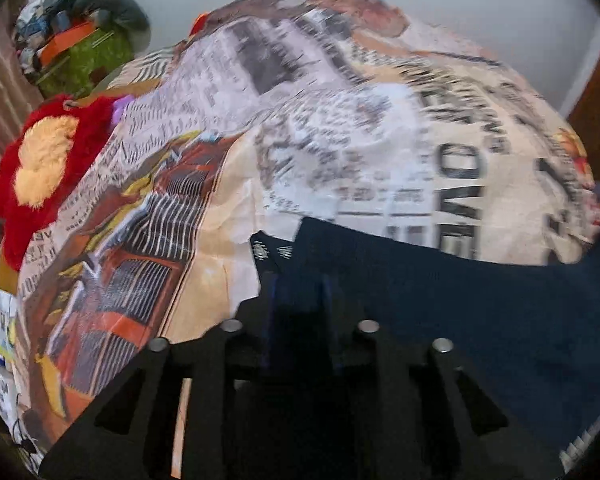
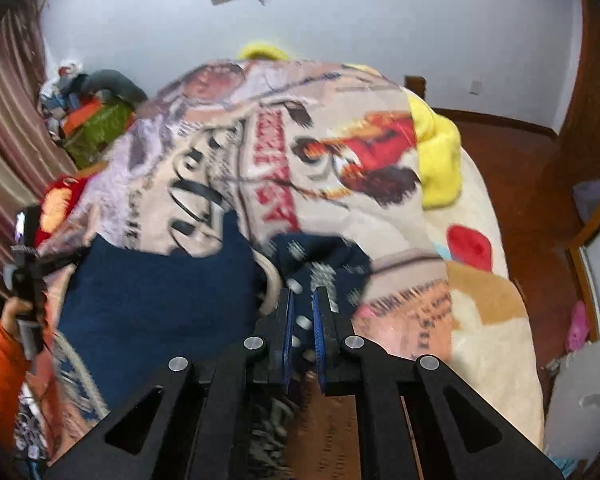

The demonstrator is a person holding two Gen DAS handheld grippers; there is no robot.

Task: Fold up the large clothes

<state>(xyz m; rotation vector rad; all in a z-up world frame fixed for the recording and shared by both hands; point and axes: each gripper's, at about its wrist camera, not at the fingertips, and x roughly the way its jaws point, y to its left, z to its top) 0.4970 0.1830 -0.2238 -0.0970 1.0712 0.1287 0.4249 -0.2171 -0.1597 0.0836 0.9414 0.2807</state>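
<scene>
A navy garment [image 2: 160,292] is held across the lower frame above the bed [image 2: 480,320], clenched in the jaws of both left gripper [image 1: 298,280] and right gripper [image 2: 302,300]; no completed fold is visible, so folding is judged early.

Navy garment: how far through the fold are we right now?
Early stage. Done: the navy garment lies spread on the printed blanket. In hand: the right gripper pinches its patterned edge, and the left gripper is closed on another edge. Left: no finished fold shows, so the folds are yet to be made.
</scene>
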